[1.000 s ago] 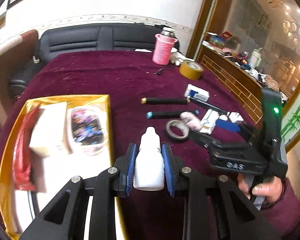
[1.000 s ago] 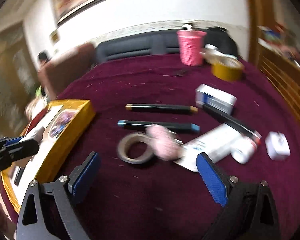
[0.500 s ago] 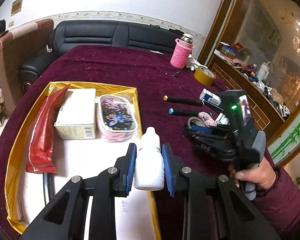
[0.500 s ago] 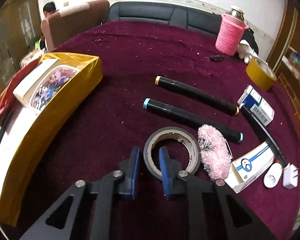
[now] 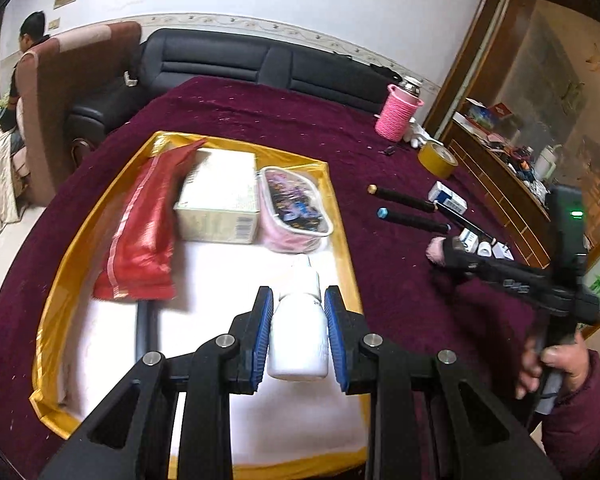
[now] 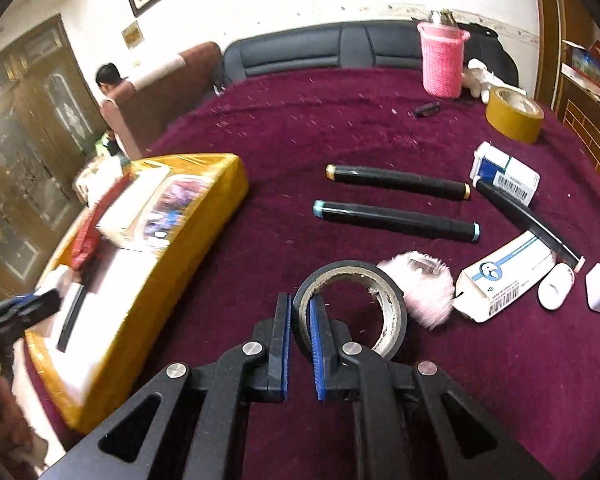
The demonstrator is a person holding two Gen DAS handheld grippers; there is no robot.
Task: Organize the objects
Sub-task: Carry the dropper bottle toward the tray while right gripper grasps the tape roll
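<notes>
White bottle (image 5: 298, 332) upright, cap away, gripper (image 5: 298, 340) clamped

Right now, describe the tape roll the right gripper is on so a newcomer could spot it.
On the maroon tablecloth, right of the gold-rimmed tray, find two black marker pens. Nearer the camera lies a dark, flat roll of tape, touching a pink fluffy puff. Unlike the taller yellow tape roll, it is black and clamped by blue-padded fingers.

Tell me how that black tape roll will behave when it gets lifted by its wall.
The black tape roll is probably stiff and light. Pinched through one wall by the right hand-held gripper, it may swing or tilt. Set on edge, it would likely roll on the tablecloth.
</notes>
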